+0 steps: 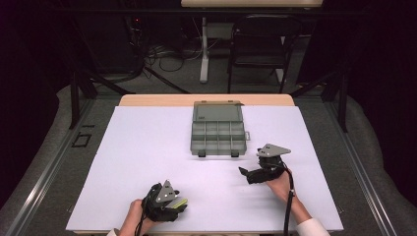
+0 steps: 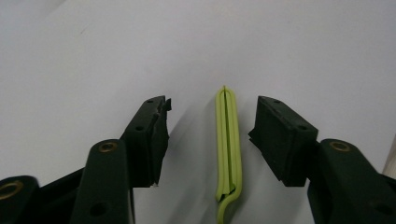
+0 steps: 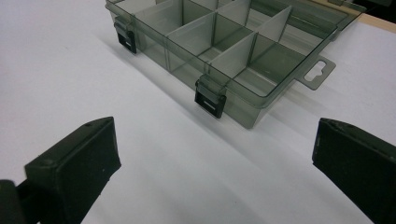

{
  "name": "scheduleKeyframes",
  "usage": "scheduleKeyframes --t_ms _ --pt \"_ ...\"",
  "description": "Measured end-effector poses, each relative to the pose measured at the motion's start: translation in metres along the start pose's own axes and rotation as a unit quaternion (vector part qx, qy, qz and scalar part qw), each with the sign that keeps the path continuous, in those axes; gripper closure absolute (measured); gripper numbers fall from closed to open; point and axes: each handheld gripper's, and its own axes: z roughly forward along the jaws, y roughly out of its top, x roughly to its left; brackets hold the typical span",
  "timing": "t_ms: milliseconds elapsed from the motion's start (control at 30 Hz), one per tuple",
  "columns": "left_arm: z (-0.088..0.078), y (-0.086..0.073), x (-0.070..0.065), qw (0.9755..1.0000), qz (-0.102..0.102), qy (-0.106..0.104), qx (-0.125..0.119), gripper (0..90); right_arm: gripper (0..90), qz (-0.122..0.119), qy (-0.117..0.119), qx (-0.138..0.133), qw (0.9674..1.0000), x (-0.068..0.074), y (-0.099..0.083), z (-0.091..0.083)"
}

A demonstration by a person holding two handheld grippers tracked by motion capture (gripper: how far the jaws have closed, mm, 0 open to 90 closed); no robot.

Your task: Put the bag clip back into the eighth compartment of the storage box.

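No readable text, label, brand, number or sign appears anywhere in these pictures. The lime-green strip between the left gripper's fingers carries no print. The grey compartment box beyond the right gripper's fingers has plain walls and plain black latches. The white table surface is unmarked.

Slim lime-green clip, long and narrow, stands on edge on the white table, between the left gripper's parted jaws, touching neither.
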Motion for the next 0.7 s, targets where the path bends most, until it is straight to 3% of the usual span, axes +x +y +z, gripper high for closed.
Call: scheduleKeyframes --t_ms 167,400,700 --pt "0.0006 -0.0006 0.0014 0.9998 -0.003 -0.02 -0.006 60.9 0.0 -0.004 0.001 0.004 1.0 0.0014 -0.0005 0.0006" --pt "0.0004 -0.0024 0.0043 0.9996 -0.017 -0.017 -0.011 71.3 0.0 -0.004 0.003 0.006 1.0 0.0013 -0.0014 0.0032" --pt "0.0004 -0.0034 0.0034 0.9996 -0.014 -0.016 -0.016 79.1 0.0 -0.008 0.001 0.004 1.0 0.0017 -0.0008 0.0026"
